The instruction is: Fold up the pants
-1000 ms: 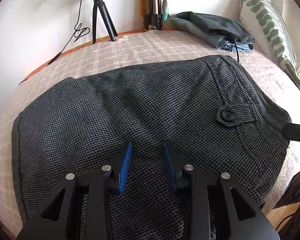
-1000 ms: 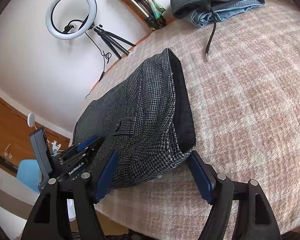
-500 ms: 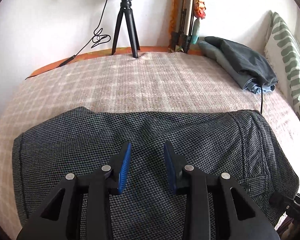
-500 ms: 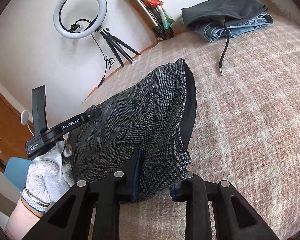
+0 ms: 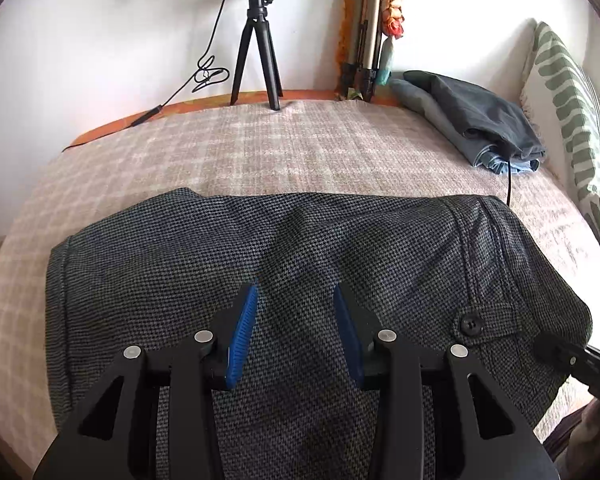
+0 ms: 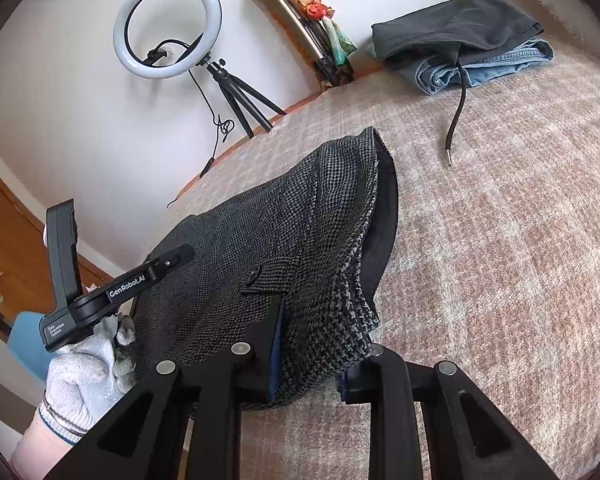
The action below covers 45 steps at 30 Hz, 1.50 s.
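Observation:
Grey houndstooth pants (image 5: 300, 264) lie folded on the plaid bed cover, waistband and a buttoned pocket flap (image 5: 471, 324) at the right. My left gripper (image 5: 296, 320) is open and empty, hovering over the middle of the pants. In the right wrist view my right gripper (image 6: 312, 348) is shut on the waistband corner of the pants (image 6: 284, 240) near the bed's front edge. The left gripper's body (image 6: 112, 292) shows there at the left, held by a gloved hand. The right gripper's tip shows in the left wrist view (image 5: 572, 360) at the lower right.
A stack of folded dark and denim clothes (image 5: 484, 124) lies at the far right of the bed, with a black drawstring (image 6: 458, 120) trailing out. A striped pillow (image 5: 568, 108) is at the right. A ring light tripod (image 5: 256, 44) and a second tripod (image 5: 366, 36) stand by the wall.
My right gripper closed onto the waistband corner of the pants. My left gripper lifted and drew back over the pants, staying open.

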Tool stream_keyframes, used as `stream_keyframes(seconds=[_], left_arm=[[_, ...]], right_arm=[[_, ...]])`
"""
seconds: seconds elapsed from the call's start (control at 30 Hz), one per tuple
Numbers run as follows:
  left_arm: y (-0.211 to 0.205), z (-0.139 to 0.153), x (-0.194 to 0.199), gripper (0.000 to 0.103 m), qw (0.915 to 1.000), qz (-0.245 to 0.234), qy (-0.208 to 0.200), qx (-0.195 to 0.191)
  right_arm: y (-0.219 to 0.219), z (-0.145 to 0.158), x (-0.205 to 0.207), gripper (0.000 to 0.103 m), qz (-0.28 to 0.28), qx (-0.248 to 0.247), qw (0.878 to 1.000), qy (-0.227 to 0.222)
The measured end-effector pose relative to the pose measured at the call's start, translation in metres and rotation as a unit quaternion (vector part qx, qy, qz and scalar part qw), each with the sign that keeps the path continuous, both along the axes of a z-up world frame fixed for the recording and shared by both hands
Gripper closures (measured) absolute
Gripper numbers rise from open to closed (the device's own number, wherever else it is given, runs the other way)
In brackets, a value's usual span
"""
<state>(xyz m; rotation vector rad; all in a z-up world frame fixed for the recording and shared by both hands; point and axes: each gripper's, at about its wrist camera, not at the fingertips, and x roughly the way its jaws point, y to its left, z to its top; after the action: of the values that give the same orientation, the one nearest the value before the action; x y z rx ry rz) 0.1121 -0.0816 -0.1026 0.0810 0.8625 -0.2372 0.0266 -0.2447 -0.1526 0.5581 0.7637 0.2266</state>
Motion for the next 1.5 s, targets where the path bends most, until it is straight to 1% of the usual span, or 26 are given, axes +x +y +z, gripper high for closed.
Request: stream_keyframes(seconds=[0.1,0.17,0.23,0.27,0.3,0.33,0.37,0.4,0.47,0.53,0.6,0.7,0.8,0.83,0.9,1.0,1.03,1.13,1.27,1.33,1.4,1.47,1.5], left_arm=[[0.004,-0.001,-0.020,0.065,0.9999,0.011,0.004,-0.011],[0.005,-0.010,-0.030,0.065,0.9998,0.019,0.005,-0.004],[0.003,-0.024,-0.033,0.065,0.9998,0.014,0.012,0.011],[0.004,-0.032,-0.032,0.065,0.9996,0.015,0.022,0.013],[0.006,-0.039,-0.033,0.065,0.9995,0.018,0.027,0.005],[0.007,-0.039,-0.036,0.065,0.9997,0.018,0.014,0.001],[0.006,-0.039,-0.037,0.065,0.9997,0.014,0.016,0.009],[0.006,-0.036,-0.037,0.065,0.9997,0.011,0.022,0.010],[0.020,-0.022,-0.039,0.065,0.9995,0.020,0.019,-0.018],[0.042,-0.001,-0.043,0.065,0.9984,0.040,-0.001,-0.040],[0.073,0.021,-0.045,0.065,0.9955,0.071,-0.028,-0.056],[0.131,0.045,-0.046,0.065,0.9852,0.136,-0.061,-0.085],[0.194,0.056,-0.050,0.065,0.9677,0.206,-0.071,-0.128],[0.212,0.059,-0.052,0.065,0.9618,0.225,-0.074,-0.136],[0.243,0.065,-0.056,0.065,0.9515,0.259,-0.086,-0.142],[0.275,0.068,-0.063,0.065,0.9392,0.293,-0.091,-0.154],[0.282,0.068,-0.065,0.065,0.9364,0.300,-0.091,-0.158],[0.293,0.065,-0.069,0.065,0.9340,0.308,-0.089,-0.158],[0.300,0.062,-0.072,0.065,0.9339,0.310,-0.087,-0.155],[0.305,0.062,-0.075,0.065,0.9330,0.312,-0.087,-0.157],[0.308,0.062,-0.075,0.065,0.9322,0.312,-0.087,-0.162],[0.307,0.063,-0.075,0.065,0.9329,0.309,-0.089,-0.162],[0.306,0.063,-0.075,0.065,0.9338,0.307,-0.089,-0.161]], right_arm=[[0.003,0.010,0.001,0.083,0.002,0.000,1.000,-0.012],[0.006,0.017,0.001,0.083,0.003,-0.004,1.000,-0.019],[0.010,0.026,0.001,0.083,0.005,-0.009,1.000,-0.028],[0.013,0.030,0.002,0.083,0.006,-0.013,0.999,-0.032],[0.016,0.034,0.002,0.084,0.008,-0.018,0.999,-0.036],[0.019,0.039,0.003,0.084,0.010,-0.022,0.999,-0.039],[0.022,0.044,0.003,0.084,0.012,-0.027,0.999,-0.043],[0.026,0.049,0.004,0.084,0.014,-0.033,0.998,-0.048],[0.034,0.059,0.005,0.084,0.021,-0.047,0.997,-0.057],[0.045,0.072,0.008,0.084,0.032,-0.066,0.995,-0.068],[0.062,0.085,0.011,0.084,0.047,-0.093,0.991,-0.081],[0.092,0.104,0.015,0.084,0.073,-0.126,0.984,-0.100],[0.132,0.118,0.021,0.084,0.102,-0.152,0.976,-0.118],[0.148,0.122,0.021,0.084,0.115,-0.164,0.972,-0.125],[0.182,0.125,0.023,0.084,0.145,-0.187,0.962,-0.137],[0.238,0.118,0.025,0.086,0.205,-0.219,0.943,-0.145],[0.258,0.112,0.025,0.087,0.225,-0.231,0.936,-0.144],[0.309,0.089,0.030,0.089,0.277,-0.261,0.915,-0.131],[0.358,0.052,0.038,0.090,0.332,-0.296,0.889,-0.111],[0.373,0.038,0.038,0.090,0.348,-0.308,0.880,-0.099],[0.381,0.030,0.035,0.090,0.354,-0.319,0.874,-0.100],[0.380,0.028,0.038,0.090,0.355,-0.312,0.876,-0.096],[0.378,0.028,0.040,0.088,0.358,-0.305,0.878,-0.094]])
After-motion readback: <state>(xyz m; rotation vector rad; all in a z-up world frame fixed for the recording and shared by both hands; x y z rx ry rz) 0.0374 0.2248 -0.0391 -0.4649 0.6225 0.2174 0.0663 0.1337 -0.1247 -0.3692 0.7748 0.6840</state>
